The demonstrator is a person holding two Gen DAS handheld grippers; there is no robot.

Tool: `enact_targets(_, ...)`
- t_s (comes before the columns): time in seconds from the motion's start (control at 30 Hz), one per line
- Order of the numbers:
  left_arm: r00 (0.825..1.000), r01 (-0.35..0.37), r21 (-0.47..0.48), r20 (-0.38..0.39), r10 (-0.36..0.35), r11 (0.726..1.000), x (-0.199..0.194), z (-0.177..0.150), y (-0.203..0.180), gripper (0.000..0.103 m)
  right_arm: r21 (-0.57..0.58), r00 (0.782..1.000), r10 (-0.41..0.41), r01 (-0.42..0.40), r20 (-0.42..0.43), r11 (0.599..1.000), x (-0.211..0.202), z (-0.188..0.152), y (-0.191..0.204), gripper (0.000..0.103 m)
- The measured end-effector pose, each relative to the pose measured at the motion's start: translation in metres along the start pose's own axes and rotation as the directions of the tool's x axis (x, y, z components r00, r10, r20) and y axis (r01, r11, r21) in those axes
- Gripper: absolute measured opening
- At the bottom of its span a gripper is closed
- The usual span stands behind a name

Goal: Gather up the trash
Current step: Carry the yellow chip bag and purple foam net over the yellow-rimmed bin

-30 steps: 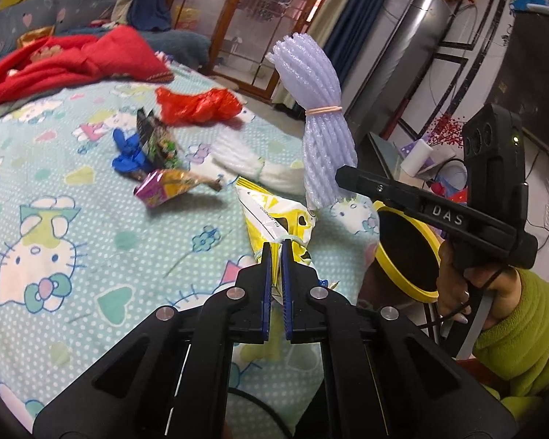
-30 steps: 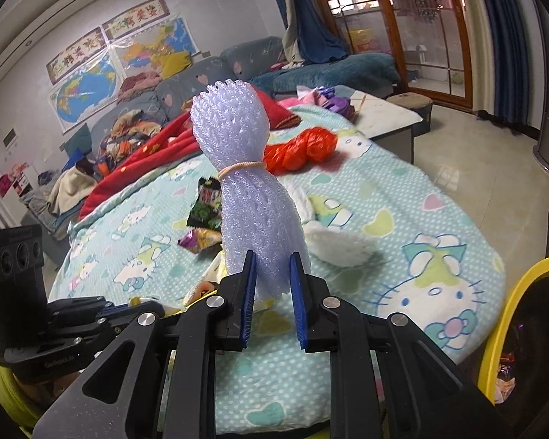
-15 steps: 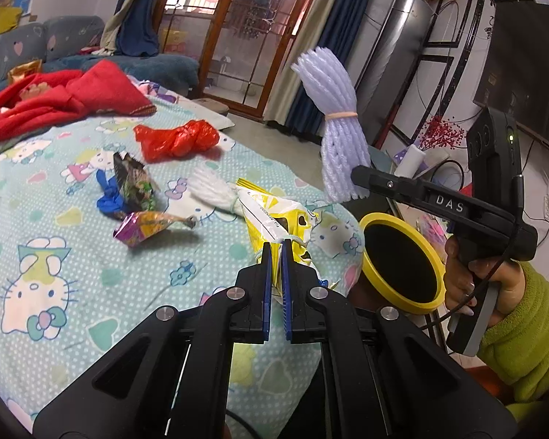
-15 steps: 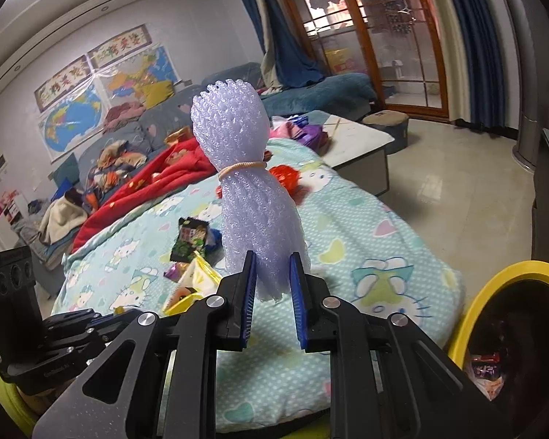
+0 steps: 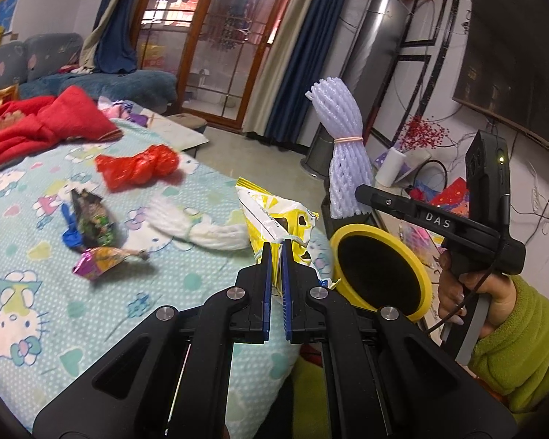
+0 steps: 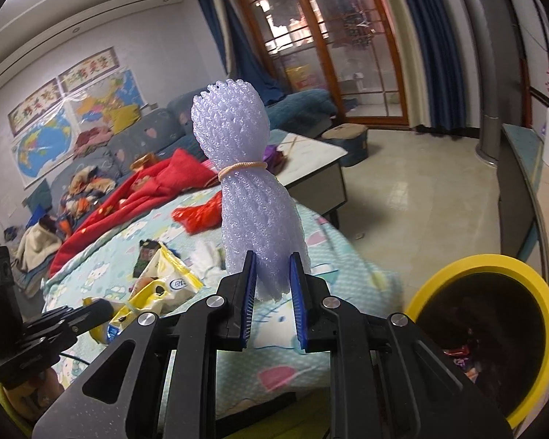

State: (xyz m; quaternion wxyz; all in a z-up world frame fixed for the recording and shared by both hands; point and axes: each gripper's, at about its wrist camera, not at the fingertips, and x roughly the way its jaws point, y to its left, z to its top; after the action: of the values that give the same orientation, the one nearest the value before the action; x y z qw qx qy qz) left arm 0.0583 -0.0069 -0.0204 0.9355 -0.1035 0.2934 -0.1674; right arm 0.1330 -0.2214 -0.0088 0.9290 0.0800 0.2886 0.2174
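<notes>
My left gripper (image 5: 276, 252) is shut on a yellow snack bag (image 5: 274, 216) and holds it above the bed's edge; the bag also shows in the right wrist view (image 6: 157, 285). My right gripper (image 6: 272, 274) is shut on a bundle of pale purple foam netting (image 6: 252, 197) tied with a rubber band, held upright; the bundle also shows in the left wrist view (image 5: 344, 161). A yellow-rimmed black trash bin (image 5: 380, 274) stands just right of the bed, below both grippers, and shows in the right wrist view (image 6: 494, 333).
On the Hello Kitty bedsheet (image 5: 36, 292) lie a red plastic bag (image 5: 139, 168), a white foam net (image 5: 197, 226), a dark wrapper (image 5: 95, 219), a blue scrap (image 5: 71, 236) and a shiny purple wrapper (image 5: 99, 261). A red blanket (image 5: 36, 124) lies at the back.
Both grippers have moved right, off the bed toward the bin, each keeping its item. The bin now shows larger in both views.
</notes>
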Motion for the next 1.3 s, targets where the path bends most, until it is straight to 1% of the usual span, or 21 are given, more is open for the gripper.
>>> enact_targets(0.37, 0.998, 0.058, 0.074, -0.009, -0.057, 0.996, 0.020, 0.003, -0.034, 0.002, 0.052, 0.994, -0.097, 0.094, 0.057, 0.994, -0.020, -0.002, -0.029, 0.018)
enact_targets(0.7, 0.995, 0.101, 0.109, -0.008, -0.101, 0.989, 0.034, 0.009, -0.055, 0.002, 0.109, 0.983, -0.171, 0.163, 0.073, 0.981, -0.031, -0.005, -0.050, 0.018)
enact_targets(1.0, 0.990, 0.137, 0.130, -0.004, -0.137, 0.982, 0.049, 0.013, -0.074, 0.002, 0.173, 0.964, -0.256, 0.240, 0.072, 0.955, -0.045, -0.010, -0.078, 0.018)
enact_targets(1.13, 0.987, 0.158, 0.130, -0.017, -0.157, 0.979, 0.060, 0.013, -0.083, 0.002, 0.209, 0.953, -0.295, 0.275, 0.069, 0.938, -0.054, -0.015, -0.093, 0.018)
enact_targets(1.3, 0.984, 0.177, 0.154, -0.026, -0.175, 0.972, 0.070, 0.012, -0.096, 0.002, 0.256, 0.938, -0.344, 0.322, 0.048, 0.912, -0.061, -0.021, -0.113, 0.018)
